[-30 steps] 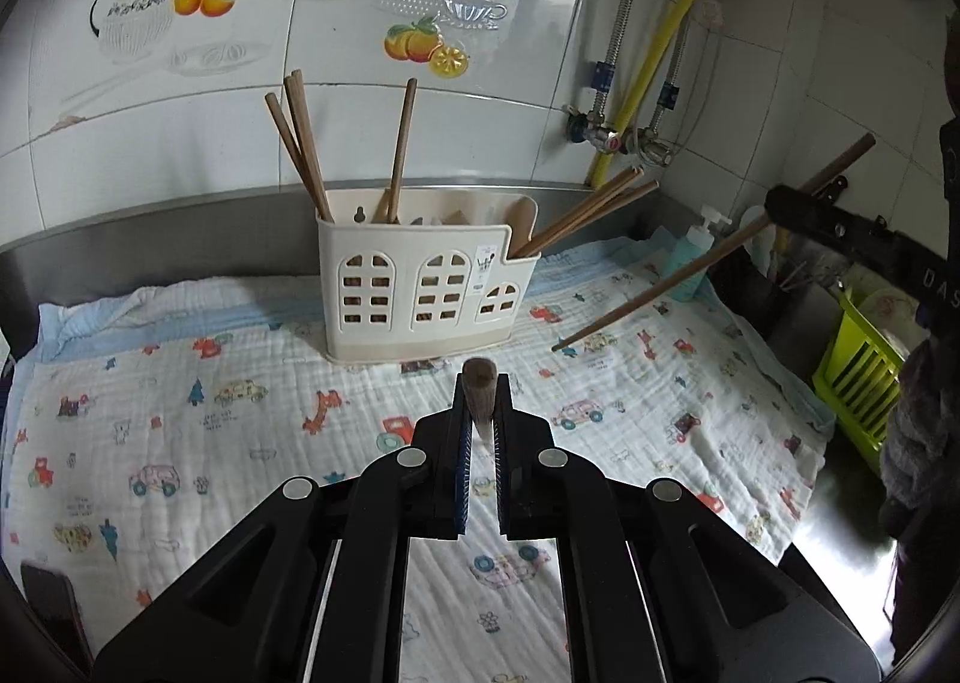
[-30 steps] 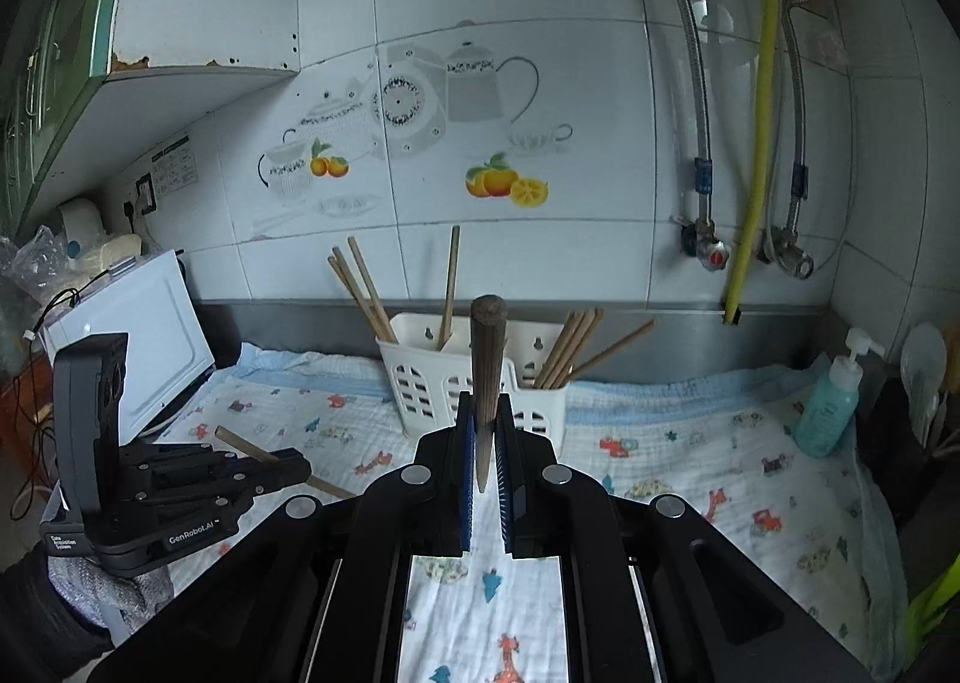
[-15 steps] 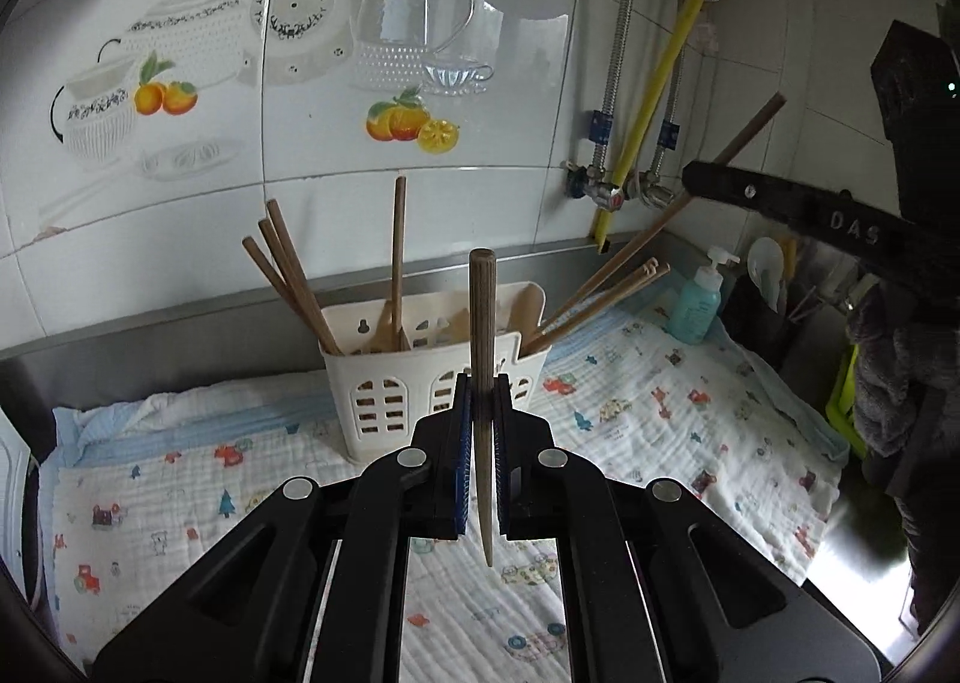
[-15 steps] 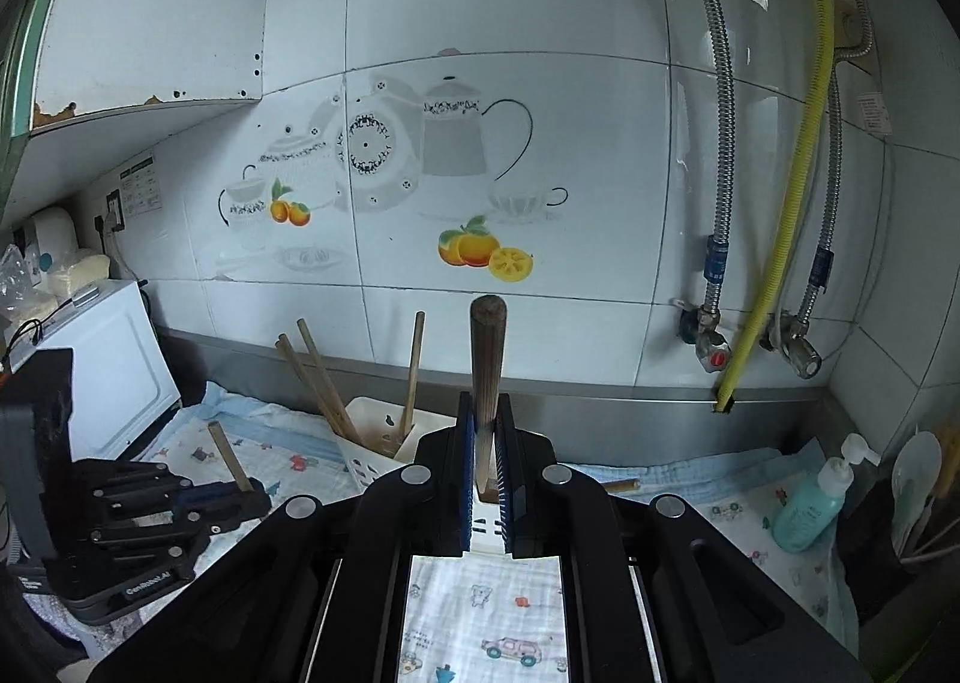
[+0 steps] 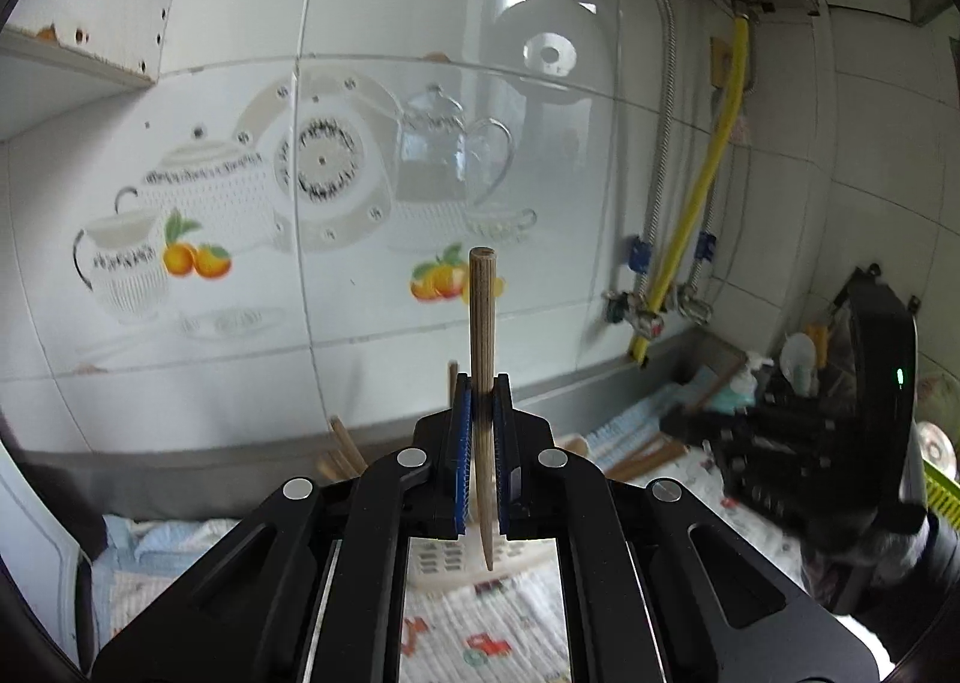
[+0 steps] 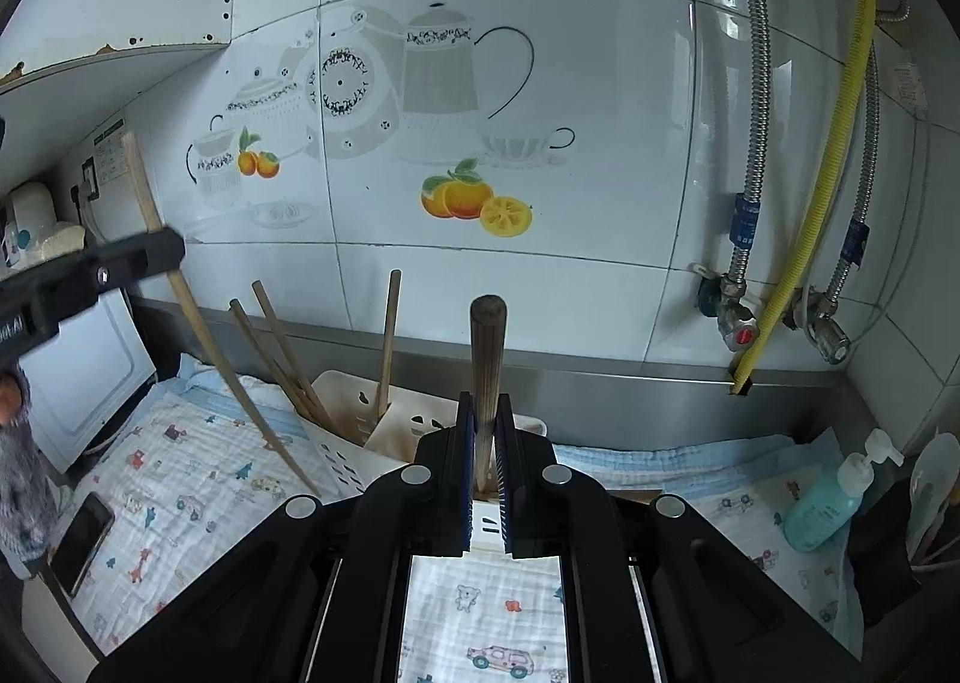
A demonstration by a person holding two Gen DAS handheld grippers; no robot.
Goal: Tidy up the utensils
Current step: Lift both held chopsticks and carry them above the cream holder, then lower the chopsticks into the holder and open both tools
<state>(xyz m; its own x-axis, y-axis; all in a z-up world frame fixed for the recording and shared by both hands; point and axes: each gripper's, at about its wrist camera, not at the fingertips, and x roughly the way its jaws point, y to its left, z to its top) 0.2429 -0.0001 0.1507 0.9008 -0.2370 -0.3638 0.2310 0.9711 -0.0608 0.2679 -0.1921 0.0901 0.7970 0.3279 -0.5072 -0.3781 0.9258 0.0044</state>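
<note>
The right wrist view shows the bench's printed cloth [image 6: 198, 479] and the cream utensil holder [image 6: 384, 419] openly; the left wrist view hides most of that holder [image 5: 444, 557] behind its own fingers. Several wooden chopsticks [image 6: 387, 341] stand tilted in the holder. The left gripper [image 5: 480, 443] is clamped on a light chopstick [image 5: 482, 323], upright, tapered tip down. The right gripper [image 6: 483, 455] is clamped on a darker chopstick [image 6: 487, 359], also upright, above the holder.
</note>
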